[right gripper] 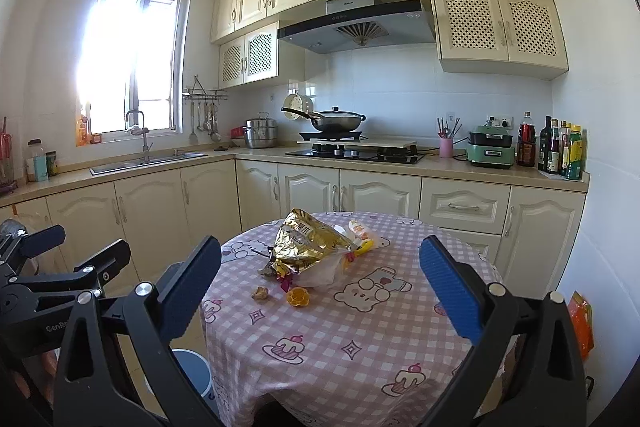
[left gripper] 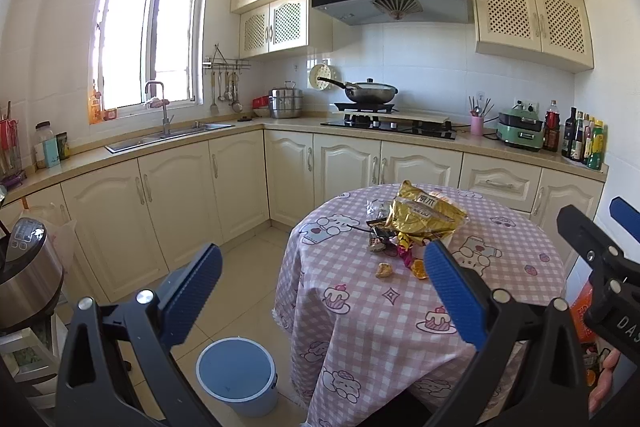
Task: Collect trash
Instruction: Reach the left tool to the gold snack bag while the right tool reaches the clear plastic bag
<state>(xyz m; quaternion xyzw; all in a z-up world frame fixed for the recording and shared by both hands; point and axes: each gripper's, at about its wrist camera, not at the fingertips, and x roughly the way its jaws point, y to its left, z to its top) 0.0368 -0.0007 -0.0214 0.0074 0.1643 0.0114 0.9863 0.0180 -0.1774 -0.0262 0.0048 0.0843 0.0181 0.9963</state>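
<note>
both the left gripper point(left gripper: 322, 291) and the right gripper point(right gripper: 320, 287) are held wide open and empty, short of the table point(right gripper: 360, 347), ready for a pick. the trash pile point(right gripper: 312, 247) lies mid-table; the blue bin point(left gripper: 236, 375) is set on the floor beside the table for drops.

A crumpled gold foil snack bag point(right gripper: 310, 245) lies atop a heap of wrappers point(left gripper: 386, 237) on the pink checked tabletop point(right gripper: 360, 339); a piece of orange peel point(right gripper: 298, 296) and a pale brown scrap point(right gripper: 260, 293) rest just beside it. A pale blue bin point(left gripper: 237, 375) stands open on the floor.
</note>
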